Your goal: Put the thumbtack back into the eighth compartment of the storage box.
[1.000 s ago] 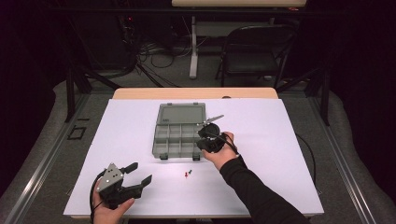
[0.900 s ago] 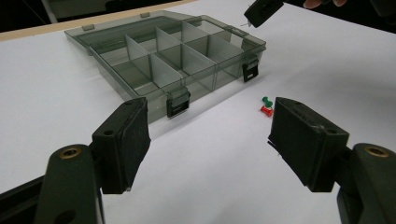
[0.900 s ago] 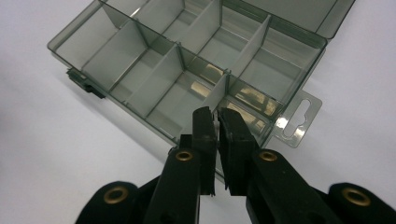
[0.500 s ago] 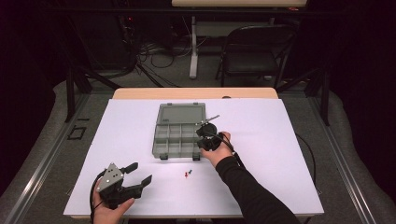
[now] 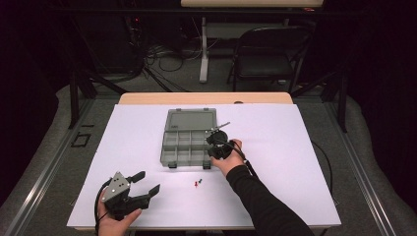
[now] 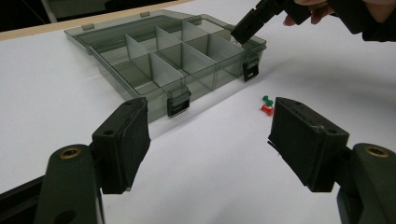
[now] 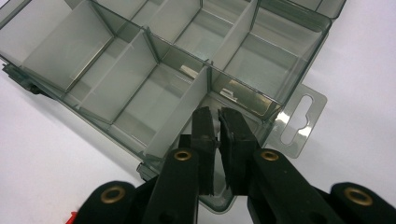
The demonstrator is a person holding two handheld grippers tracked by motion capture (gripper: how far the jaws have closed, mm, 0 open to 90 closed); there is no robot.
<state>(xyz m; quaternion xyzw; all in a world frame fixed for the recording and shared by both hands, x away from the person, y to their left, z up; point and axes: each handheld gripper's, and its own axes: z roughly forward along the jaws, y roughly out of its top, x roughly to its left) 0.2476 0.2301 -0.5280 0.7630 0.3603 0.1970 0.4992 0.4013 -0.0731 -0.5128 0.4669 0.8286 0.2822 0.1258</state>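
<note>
**Right hand-held gripper parked over the organizer box, pins waiting**

So I've got the right hand-held gripper (image 7: 215, 122) hanging over the near-right corner compartment of the smoky plastic organizer box (image 5: 189, 139); its jaws are all but pinched together, and I can't make out anything between the pads. If it's carrying a pin, it's too small for me to tell. The box sits open mid-surface (image 5: 295, 162), lid laid back; the compartments I can see into look bare.

The left hand-held gripper (image 5: 146, 183) rests at the near-left edge, jaws spread wide, holding nothing.

The red pushpin (image 6: 266, 109) and green pushpin (image 6: 267, 99) lie touching just in front of the box, near its right latch (image 6: 250, 70).

My read: this is the drop-off step over that compartment; next up is swinging back to the pins, opening just enough, and coming down square on one, since they're tiny and will skid on the smooth sheet.
</note>
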